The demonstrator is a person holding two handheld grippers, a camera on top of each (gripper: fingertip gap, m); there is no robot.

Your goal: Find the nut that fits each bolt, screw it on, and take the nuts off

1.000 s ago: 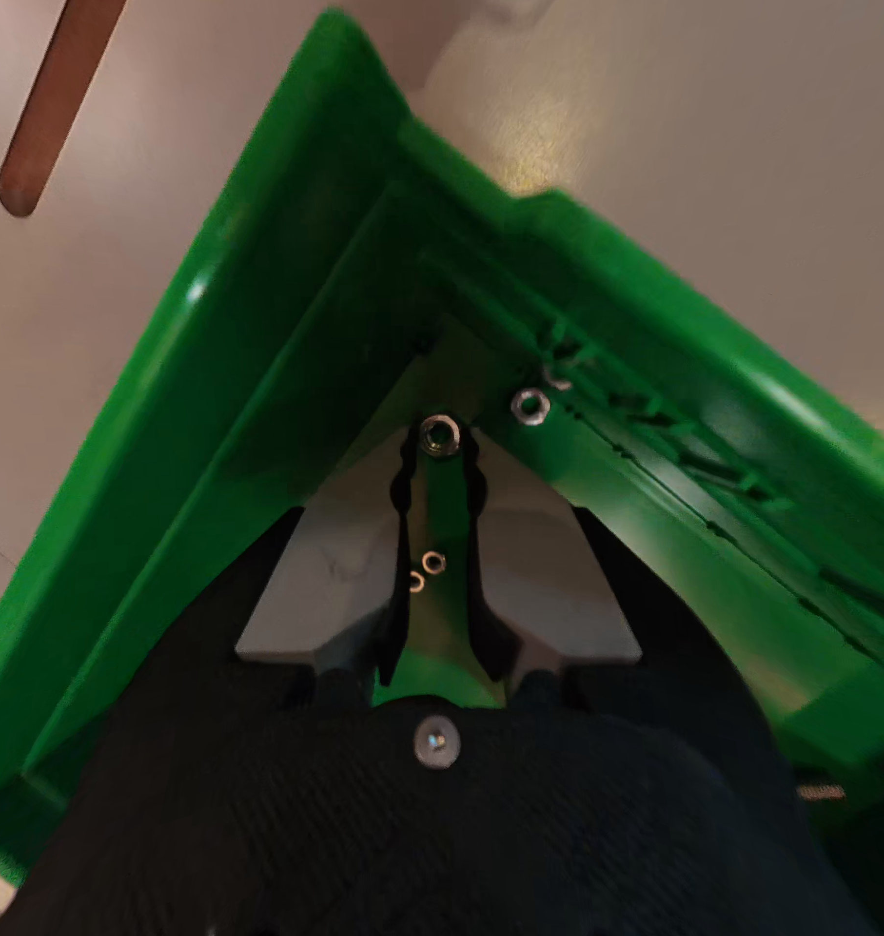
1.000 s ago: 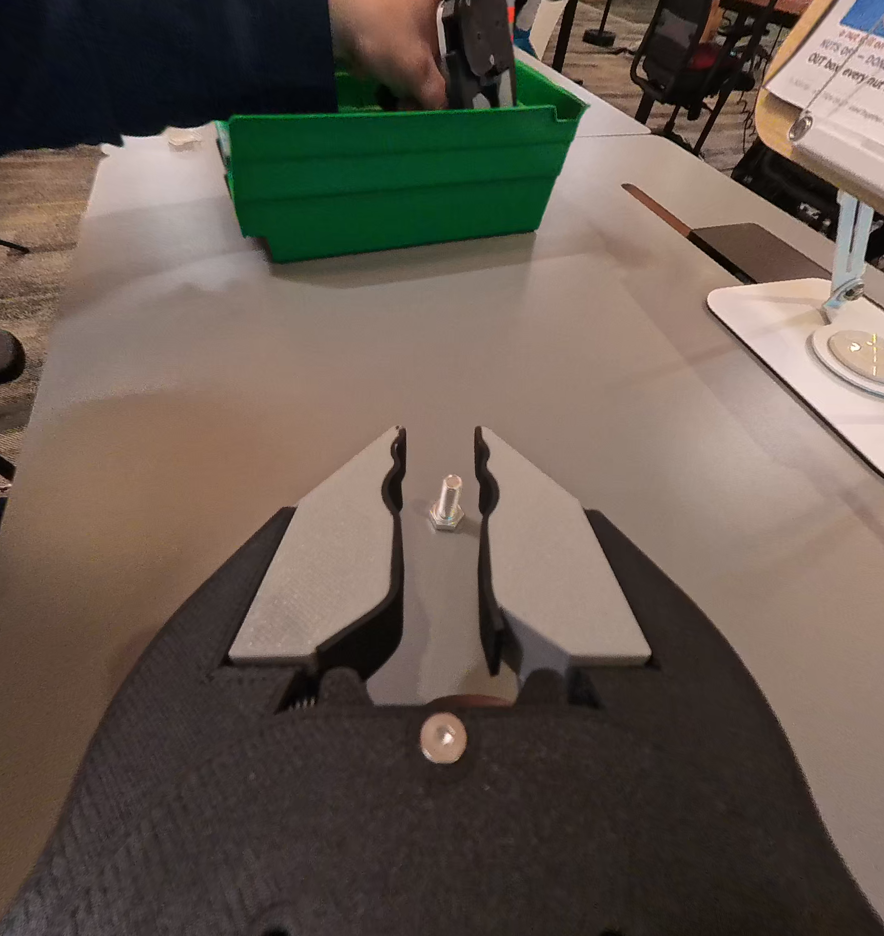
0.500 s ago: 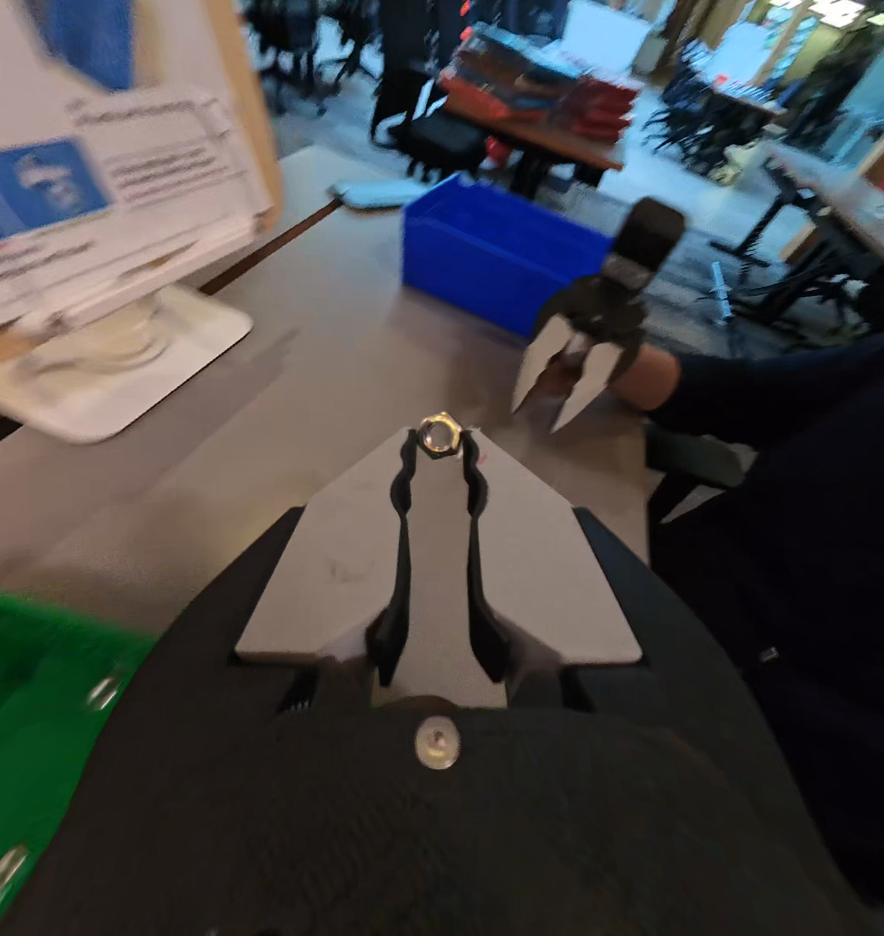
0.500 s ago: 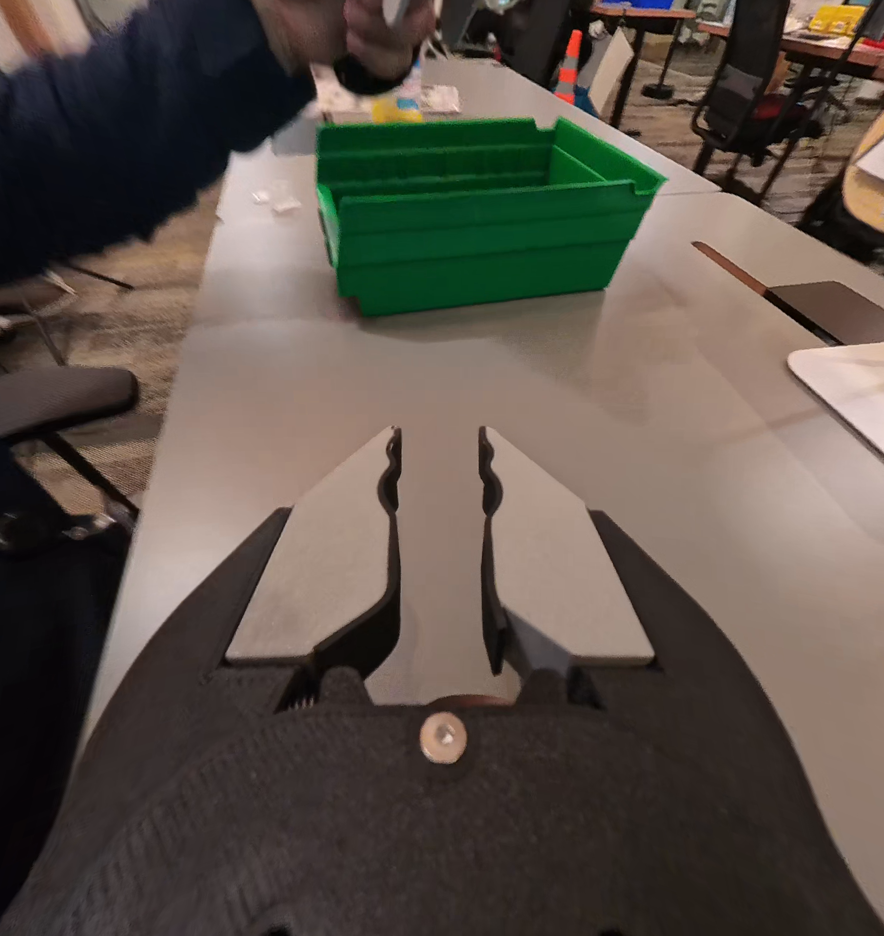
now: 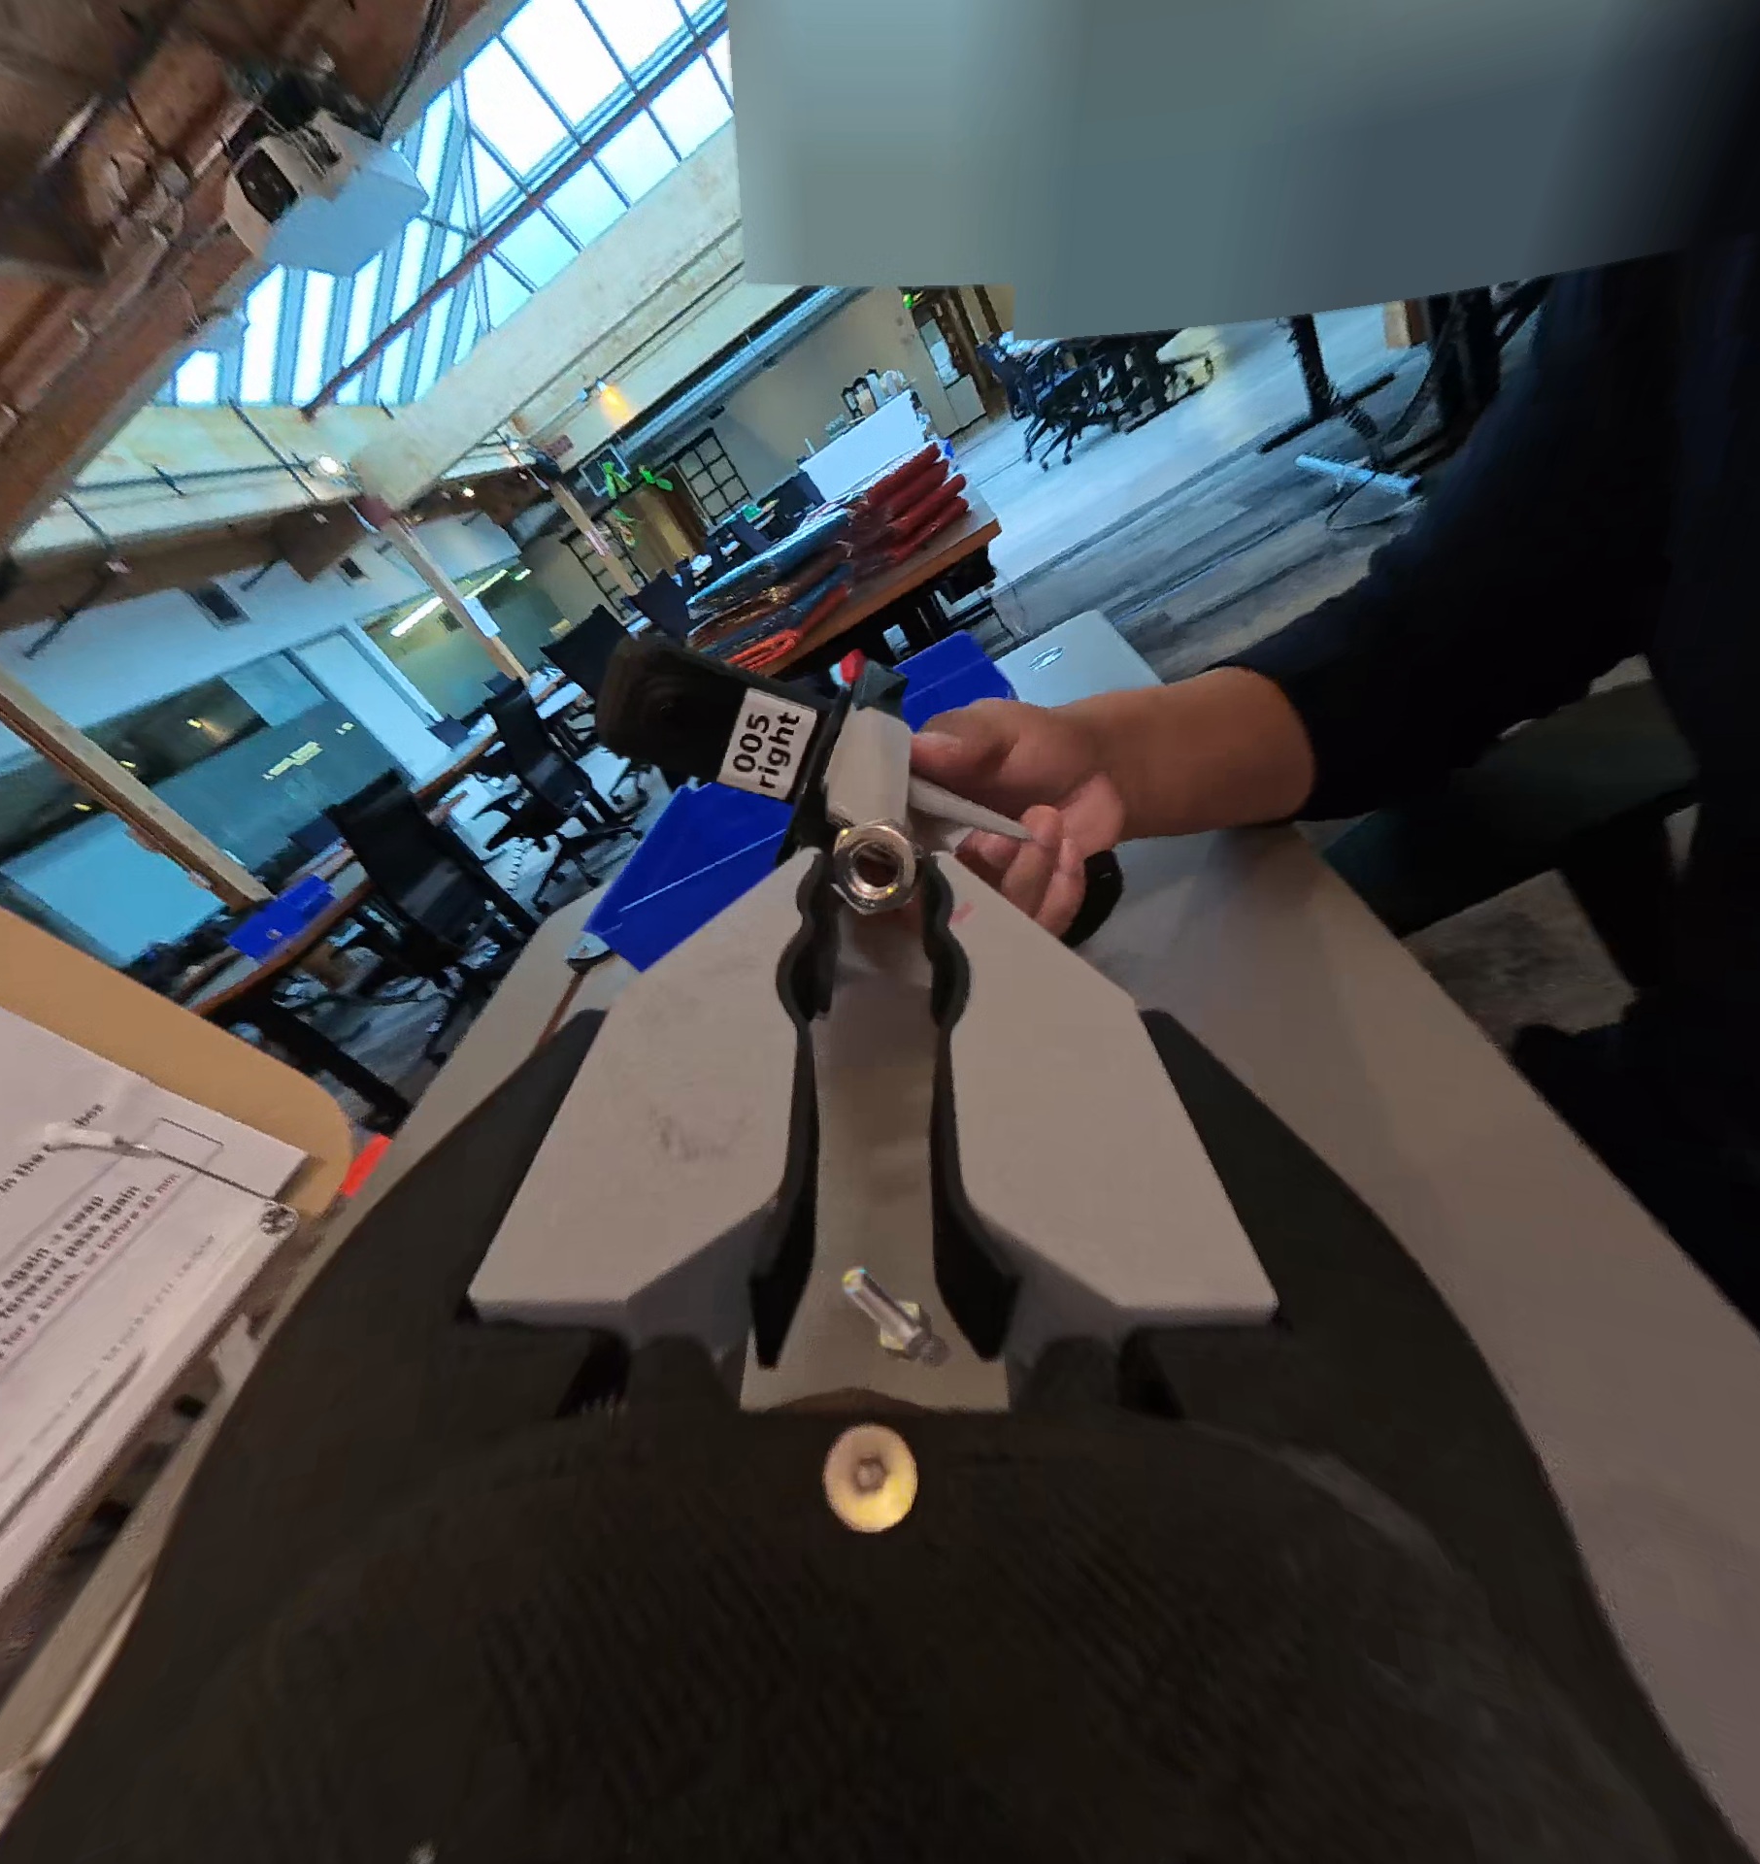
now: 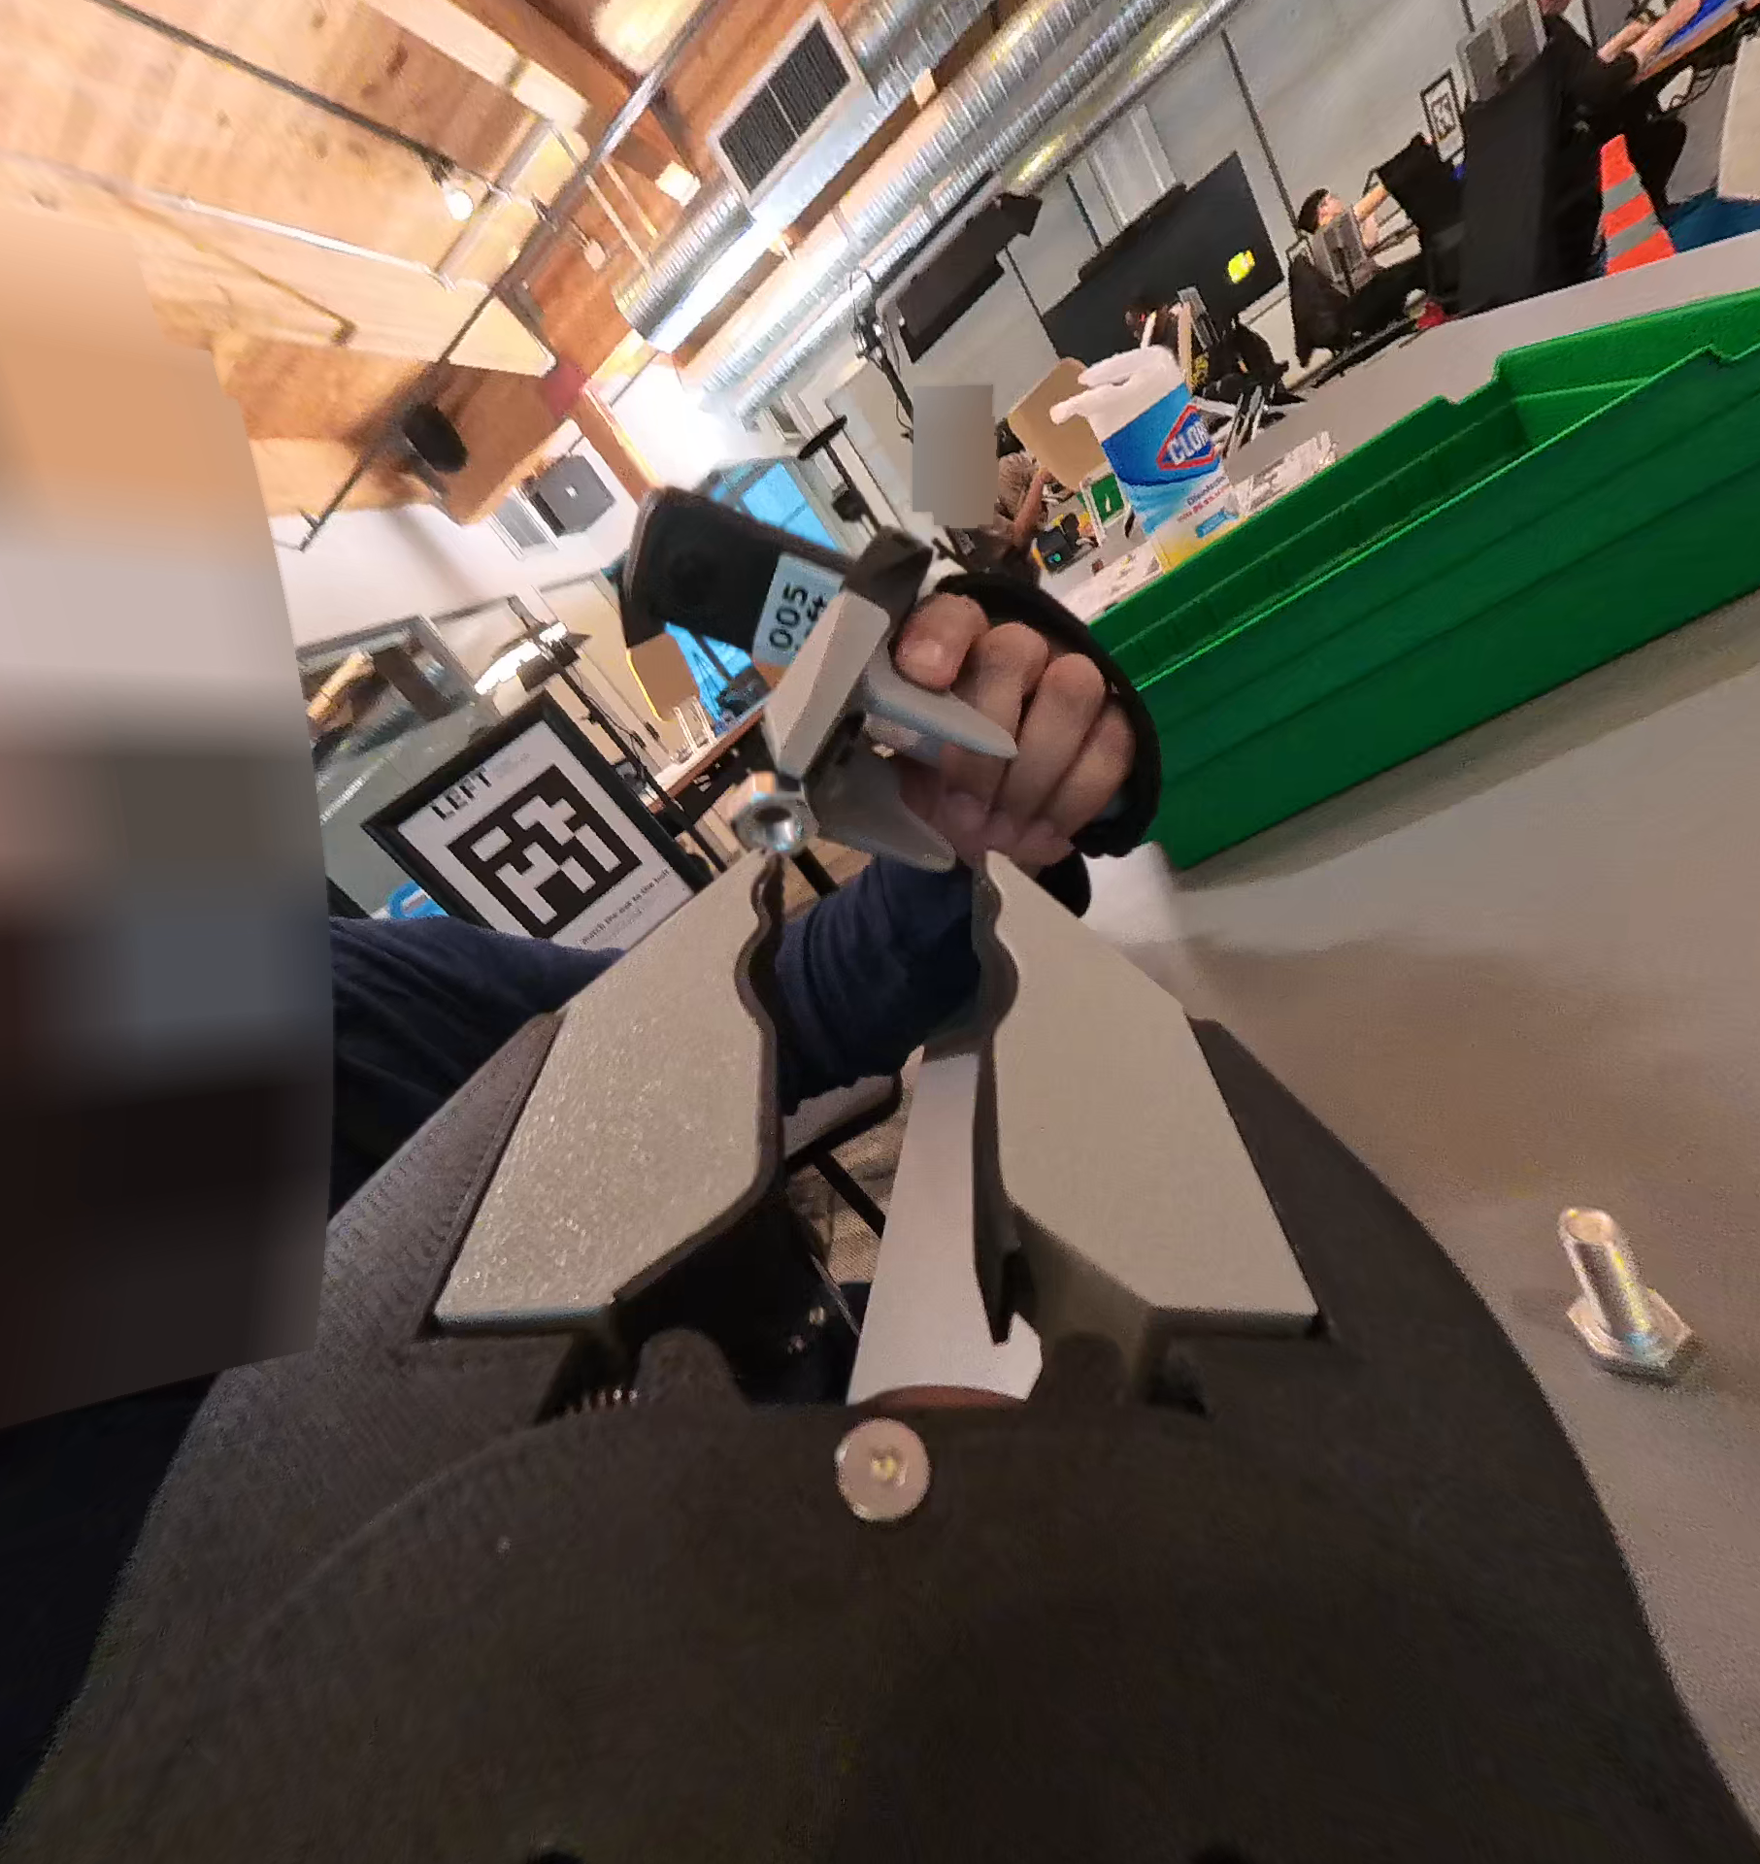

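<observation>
My left gripper [image 5: 872, 913] is shut on a silver hex nut [image 5: 872, 876] at its fingertips and holds it in the air, hole facing me. A silver bolt [image 5: 891, 1321] stands head-down on the grey table [image 5: 1360, 1160] below the left fingers. My right gripper [image 6: 875, 888] is open and empty, tilted up, facing the left gripper and the nut [image 6: 773, 819] just beyond its left fingertip. The bolt [image 6: 1617, 1301] stands on the table to the right gripper's right. The right gripper also shows just behind the nut in the left wrist view [image 5: 941, 822].
A green bin [image 6: 1460, 605] stands on the table far right in the right wrist view, with a wipes canister [image 6: 1163, 444] behind it. A blue bin [image 5: 714, 857] sits beyond the grippers. A paper stand [image 5: 99, 1261] is at the left. A framed marker sign [image 6: 543, 857] stands behind. My left and right fingertips are right by each other.
My left gripper lifted the nut out of the green bin and swung round to face the right gripper. My right gripper rose off the bolt and tilted up; the bolt stays on the table.
</observation>
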